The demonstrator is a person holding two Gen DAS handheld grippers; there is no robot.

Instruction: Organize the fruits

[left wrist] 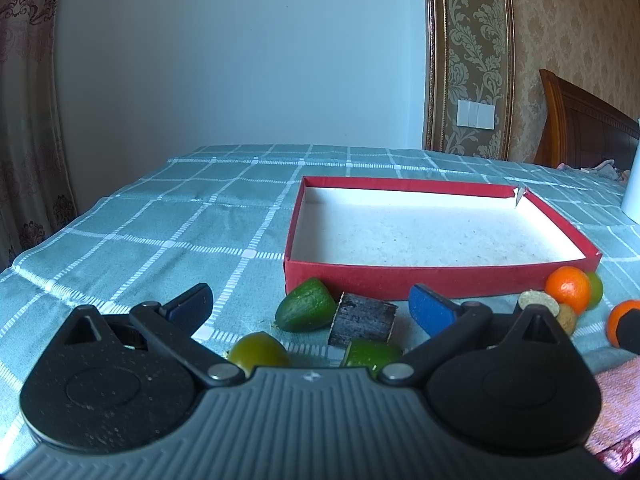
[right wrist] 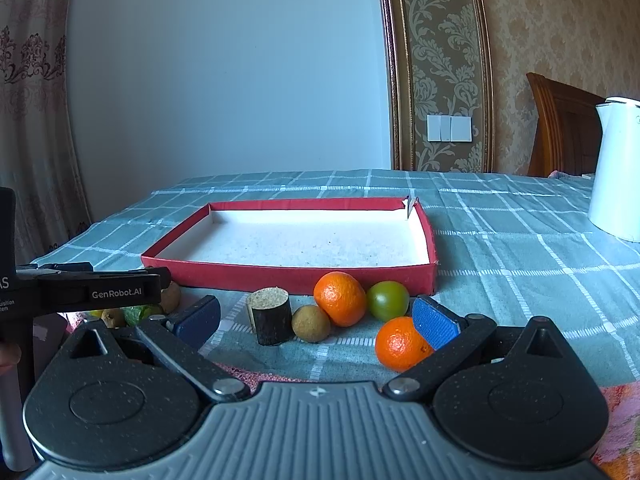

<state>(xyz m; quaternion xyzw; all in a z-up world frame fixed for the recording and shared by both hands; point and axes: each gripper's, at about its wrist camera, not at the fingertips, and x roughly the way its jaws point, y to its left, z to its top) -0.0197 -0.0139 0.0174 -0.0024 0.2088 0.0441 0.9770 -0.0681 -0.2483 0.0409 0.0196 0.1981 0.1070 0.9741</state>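
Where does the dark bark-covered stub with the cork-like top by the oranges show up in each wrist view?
Left wrist: the dark stub sits at far right, mostly hidden behind the gripper, left of an orange.
Right wrist: the stub stands upright in the lower centre, left of a small brown fruit.
Shared landmark: the red tray, just behind the stub in both.

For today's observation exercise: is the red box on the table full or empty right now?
Empty. The red box shows only its bare white floor in both views; the oranges and other fruit lie on the tablecloth outside its near wall.
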